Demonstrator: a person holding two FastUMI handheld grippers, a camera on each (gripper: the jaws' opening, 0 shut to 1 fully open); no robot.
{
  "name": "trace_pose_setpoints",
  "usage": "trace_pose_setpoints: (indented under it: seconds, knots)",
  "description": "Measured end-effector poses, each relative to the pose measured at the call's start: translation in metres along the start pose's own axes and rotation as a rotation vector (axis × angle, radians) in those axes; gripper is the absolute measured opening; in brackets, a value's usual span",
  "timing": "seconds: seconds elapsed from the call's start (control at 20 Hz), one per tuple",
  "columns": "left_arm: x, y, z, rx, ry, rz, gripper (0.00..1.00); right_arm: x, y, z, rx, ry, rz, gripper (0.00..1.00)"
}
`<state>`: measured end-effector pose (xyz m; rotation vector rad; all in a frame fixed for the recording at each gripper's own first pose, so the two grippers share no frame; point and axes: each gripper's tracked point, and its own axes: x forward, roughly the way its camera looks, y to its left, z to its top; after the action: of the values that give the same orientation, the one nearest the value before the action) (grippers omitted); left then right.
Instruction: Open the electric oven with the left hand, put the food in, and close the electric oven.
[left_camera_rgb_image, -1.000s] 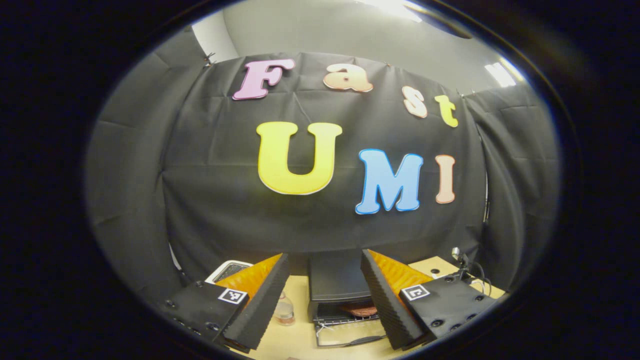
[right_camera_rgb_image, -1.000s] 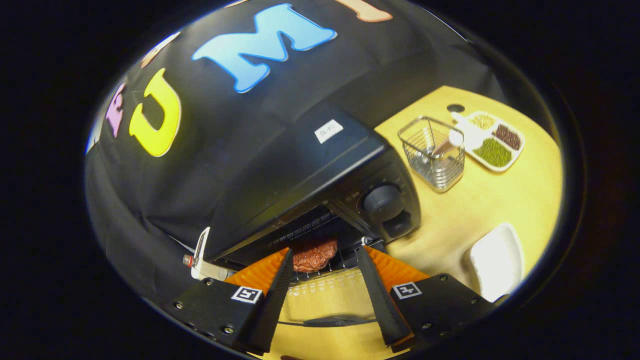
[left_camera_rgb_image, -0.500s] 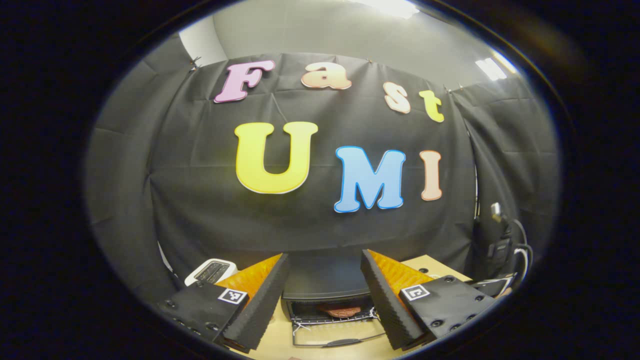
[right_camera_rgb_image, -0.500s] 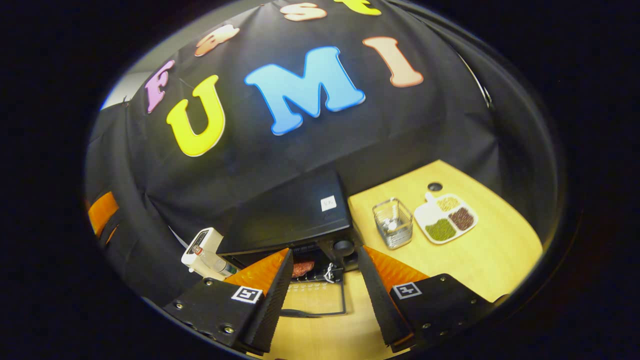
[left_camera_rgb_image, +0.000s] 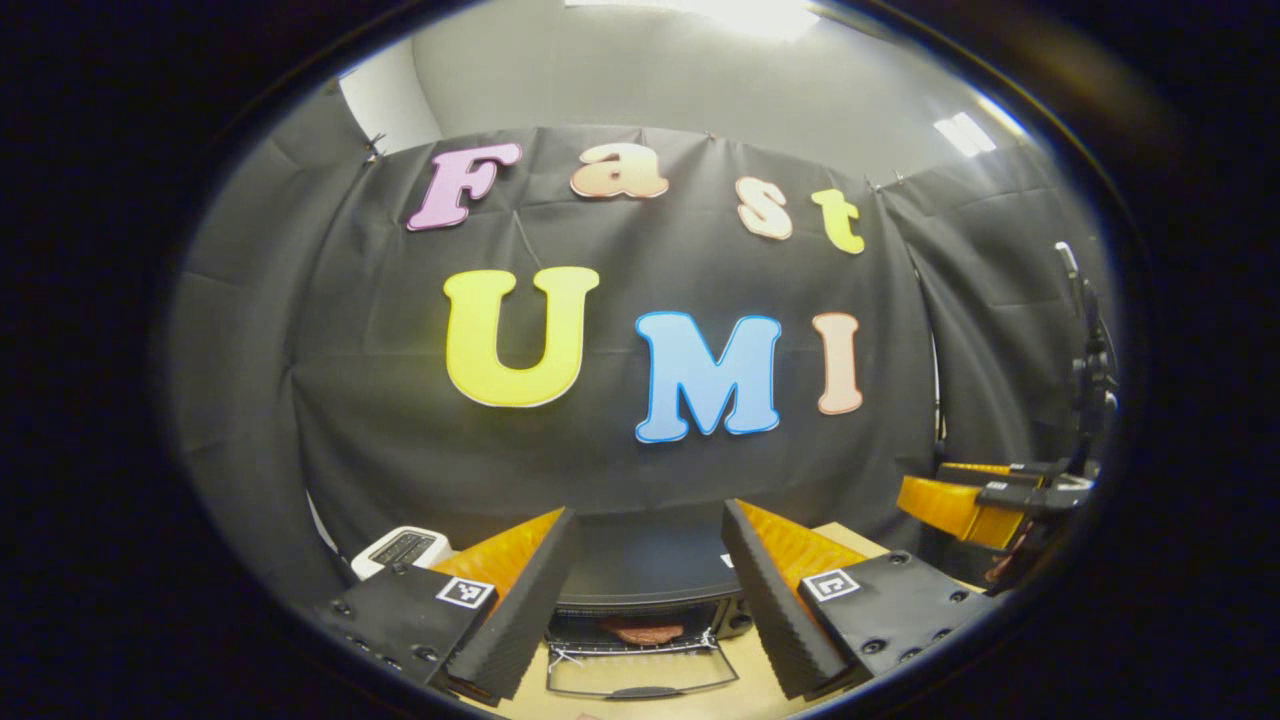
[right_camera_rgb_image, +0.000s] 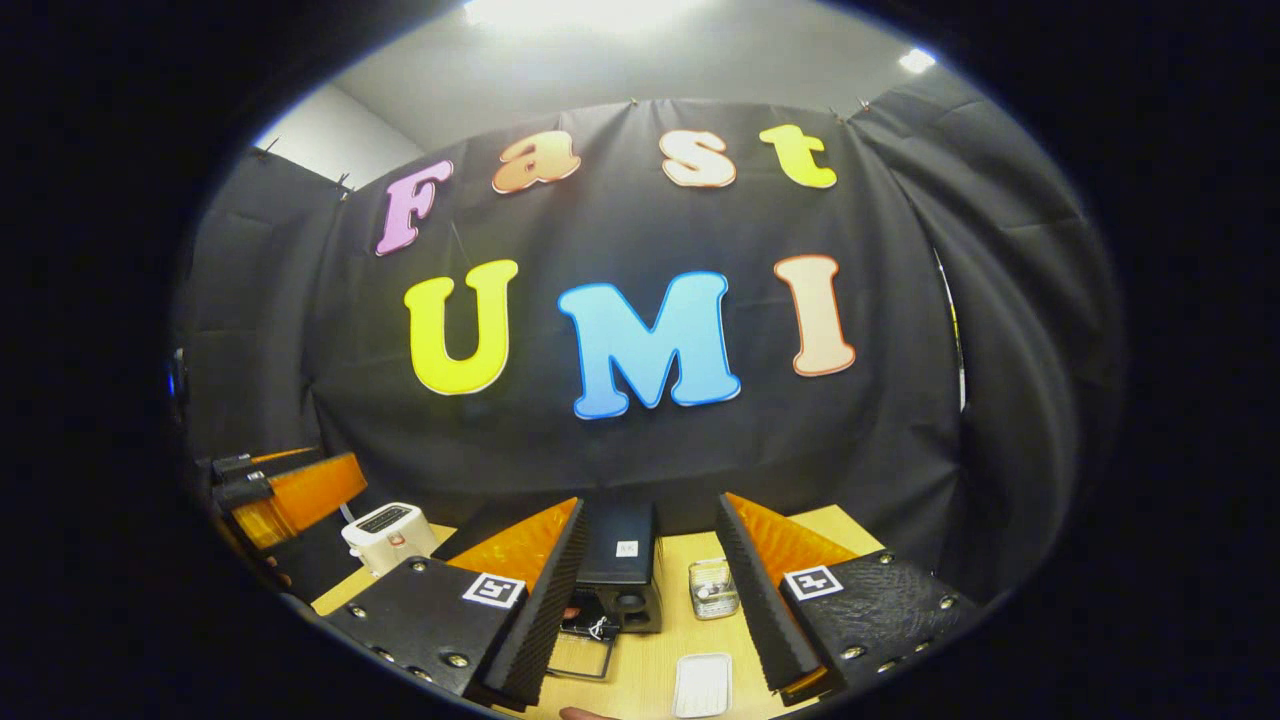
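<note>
Black box-shaped electric oven (left_camera_rgb_image: 650, 565) on the pale wooden table (right_camera_rgb_image: 655, 665), seen from both claws. The oven's glass door (left_camera_rgb_image: 640, 670) lies folded down flat in front of the cavity, its dark handle nearest the camera. One reddish-brown piece of food (left_camera_rgb_image: 642, 632) rests on the wire rack (left_camera_rgb_image: 640, 645) inside the open cavity. Judged from this arrangement, opening the oven and loading the food are done; closing the door remains.

The left claw (left_camera_rgb_image: 640, 600) is spread wide and holds nothing; the oven and its lowered door sit between its fingers, farther off, with no contact. The right claw (right_camera_rgb_image: 645, 590) is likewise spread and empty, raised well back from the table. Each claw also appears at the edge of the other's view.

Counts, as far as visible: one oven, one piece of food, one door, two claws. Other items: one white toaster (right_camera_rgb_image: 385, 530) to the left of the oven, one clear square container (right_camera_rgb_image: 712, 588) to its right, and one white rectangular dish (right_camera_rgb_image: 702, 685) at the table's near edge. The contents of the clear container are too small to identify.
</note>
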<state>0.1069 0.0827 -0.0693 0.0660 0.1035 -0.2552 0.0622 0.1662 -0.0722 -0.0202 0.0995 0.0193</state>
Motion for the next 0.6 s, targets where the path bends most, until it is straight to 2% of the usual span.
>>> trace_pose_setpoints:
  seconds: [0.1, 0.15, 0.2, 0.3, 0.45, 0.5, 0.55, 0.6]
  knots:
    - [0.000, -0.008, -0.007, -0.011, 0.014, -0.003, 1.00, -0.005, -0.005, 0.008, 0.005, -0.021, 0.004, 0.89]
    - [0.002, -0.010, -0.012, -0.014, 0.023, -0.002, 1.00, -0.006, -0.008, 0.010, 0.006, -0.031, 0.000, 0.80]
    - [0.003, -0.011, -0.018, -0.012, 0.039, 0.002, 1.00, -0.005, -0.012, 0.011, 0.012, -0.036, -0.007, 0.80]
    - [0.007, -0.014, -0.038, -0.010, 0.086, 0.007, 1.00, -0.003, -0.016, 0.011, 0.022, -0.032, -0.007, 0.83]
    - [0.012, -0.019, -0.068, -0.026, 0.165, 0.010, 1.00, 0.001, -0.023, 0.007, 0.020, -0.016, 0.002, 0.98]
    - [0.013, -0.020, -0.083, -0.033, 0.205, 0.010, 1.00, 0.003, -0.024, 0.006, 0.022, -0.013, 0.005, 0.98]
    - [0.014, -0.020, -0.100, -0.039, 0.248, 0.011, 1.00, 0.004, -0.026, 0.006, 0.025, -0.010, 0.003, 0.90]
    - [0.013, -0.021, -0.117, -0.044, 0.300, 0.011, 1.00, 0.006, -0.029, 0.005, 0.026, -0.008, 0.003, 0.90]
